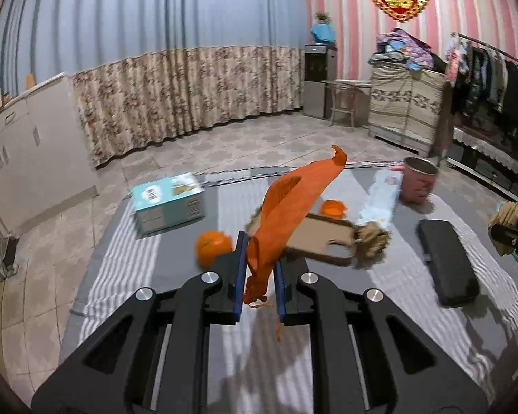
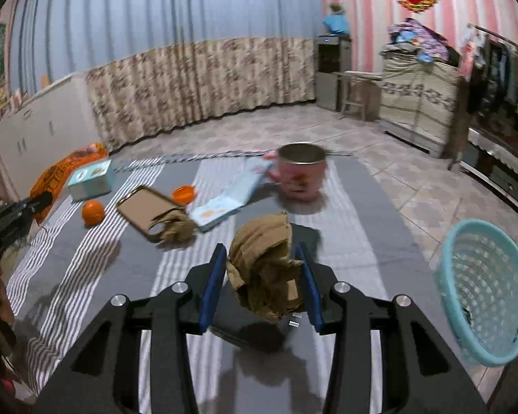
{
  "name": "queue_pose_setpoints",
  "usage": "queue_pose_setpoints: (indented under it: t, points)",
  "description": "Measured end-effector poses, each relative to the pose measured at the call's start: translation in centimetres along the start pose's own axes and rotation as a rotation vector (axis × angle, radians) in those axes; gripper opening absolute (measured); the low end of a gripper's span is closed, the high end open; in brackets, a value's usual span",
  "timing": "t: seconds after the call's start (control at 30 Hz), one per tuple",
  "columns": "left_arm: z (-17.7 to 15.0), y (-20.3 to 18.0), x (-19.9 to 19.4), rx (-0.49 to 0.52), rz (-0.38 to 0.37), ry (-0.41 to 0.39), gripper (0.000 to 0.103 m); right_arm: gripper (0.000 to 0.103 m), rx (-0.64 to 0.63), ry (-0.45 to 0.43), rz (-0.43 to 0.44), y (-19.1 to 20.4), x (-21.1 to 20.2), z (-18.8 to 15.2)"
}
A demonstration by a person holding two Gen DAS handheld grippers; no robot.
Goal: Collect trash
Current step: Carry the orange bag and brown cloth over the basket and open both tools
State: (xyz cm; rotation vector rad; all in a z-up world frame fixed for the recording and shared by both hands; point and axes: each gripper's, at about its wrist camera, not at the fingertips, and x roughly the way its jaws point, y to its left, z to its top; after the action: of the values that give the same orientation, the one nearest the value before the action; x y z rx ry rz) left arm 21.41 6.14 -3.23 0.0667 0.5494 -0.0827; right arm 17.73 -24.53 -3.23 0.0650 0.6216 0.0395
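Observation:
My left gripper [image 1: 260, 253] is shut on a crumpled orange plastic wrapper [image 1: 293, 203], which hangs lifted above the striped cloth [image 1: 121, 262]. My right gripper [image 2: 261, 264] is shut on a crumpled ball of brown paper [image 2: 264, 262], raised over the same cloth [image 2: 86, 258]. A second brown paper ball [image 1: 371, 243] lies beside a phone case [image 1: 323, 238]; both show in the right wrist view as paper ball [image 2: 176, 229] and case [image 2: 143, 212]. The left gripper with the orange wrapper [image 2: 57, 176] appears at the left edge of the right wrist view.
A turquoise mesh basket [image 2: 487, 289] stands right of the cloth. On the cloth lie an orange [image 1: 212, 245], an orange lid [image 1: 333, 207], a teal box [image 1: 169, 201], a light-blue packet [image 1: 380, 196], a pink tin [image 1: 418, 181] and a black case [image 1: 447, 262].

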Motion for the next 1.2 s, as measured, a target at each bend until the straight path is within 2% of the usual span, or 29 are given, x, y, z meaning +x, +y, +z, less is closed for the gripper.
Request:
queue_pose_setpoints:
  t: [0.27, 0.6, 0.83, 1.2]
  points:
    - [1.4, -8.4, -1.1, 0.054, -0.115, -0.039, 0.013, 0.041, 0.098, -0.067, -0.093, -7.2, -4.4, -0.8]
    - [1.9, -19.6, -1.2, 0.131, -0.246, -0.042, 0.013, 0.041, 0.189, -0.127, -0.228, -16.3, -9.3, -1.8]
    - [2.8, -26.6, -1.3, 0.182, -0.339, -0.049, 0.013, 0.041, 0.217, -0.130, -0.289, -20.3, -10.7, -2.3]
    - [2.1, -34.1, -0.5, 0.258, -0.452, -0.009, 0.013, 0.041, 0.300, -0.112, -0.359, -25.6, -10.9, -3.9]
